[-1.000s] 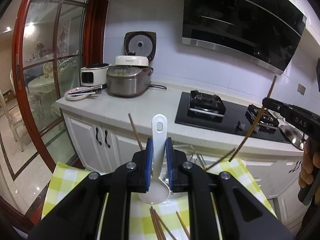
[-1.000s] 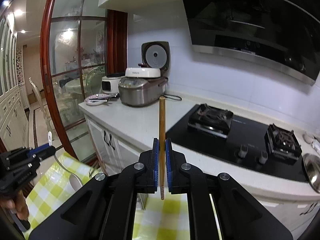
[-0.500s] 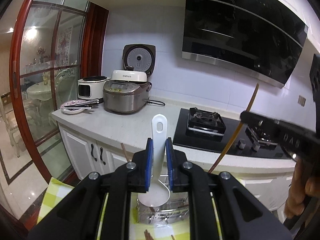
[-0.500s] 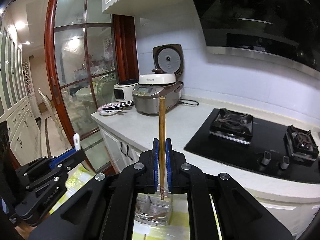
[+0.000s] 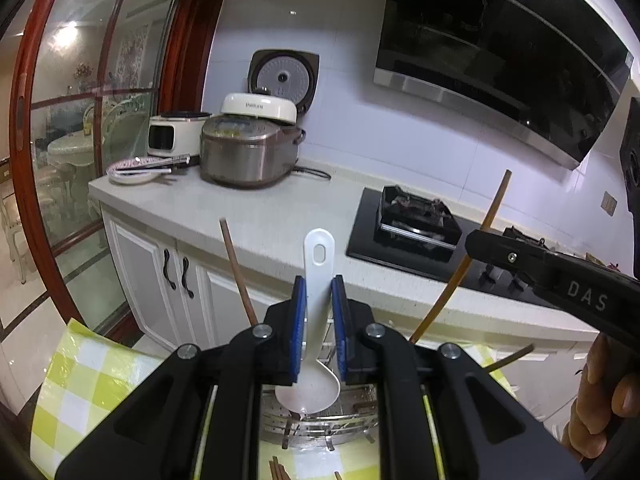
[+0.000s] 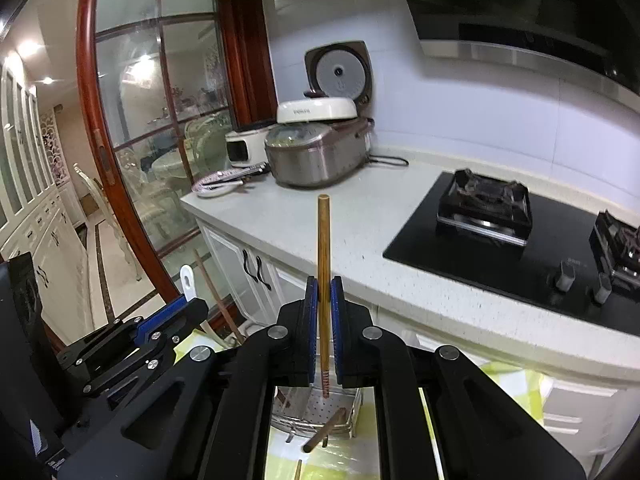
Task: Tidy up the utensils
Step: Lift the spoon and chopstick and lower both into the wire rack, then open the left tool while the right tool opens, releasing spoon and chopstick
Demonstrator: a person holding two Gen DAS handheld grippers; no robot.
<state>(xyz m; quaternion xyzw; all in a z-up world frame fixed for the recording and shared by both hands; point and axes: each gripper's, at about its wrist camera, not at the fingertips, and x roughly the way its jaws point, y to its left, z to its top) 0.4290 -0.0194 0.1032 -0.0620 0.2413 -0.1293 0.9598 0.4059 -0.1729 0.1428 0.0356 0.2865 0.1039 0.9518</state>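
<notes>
My left gripper (image 5: 319, 320) is shut on a white plastic rice spoon (image 5: 314, 344), handle up, bowl just above a metal utensil rack (image 5: 320, 420) on the yellow checked cloth. A brown chopstick (image 5: 238, 276) stands in the rack at the left. My right gripper (image 6: 324, 320) is shut on a wooden chopstick (image 6: 323, 264) held upright, its ridged tip over the same rack (image 6: 320, 408). In the left wrist view the right gripper (image 5: 476, 240) comes in from the right with that chopstick (image 5: 472, 260) slanting down toward the rack. The left gripper (image 6: 176, 312) shows at the right wrist view's lower left.
Loose chopsticks (image 5: 276, 470) lie on the checked cloth (image 5: 80, 392) in front of the rack, and one (image 6: 324, 430) leans at its front. Behind runs a white counter (image 5: 240, 208) with a rice cooker (image 5: 248, 152), a plate (image 5: 132, 172) and a gas hob (image 5: 416, 220).
Both grippers have come down and forward toward the rack. The spoon's bowl and the chopstick's tip now sit closer over the rack, and the two grippers stand nearer each other.
</notes>
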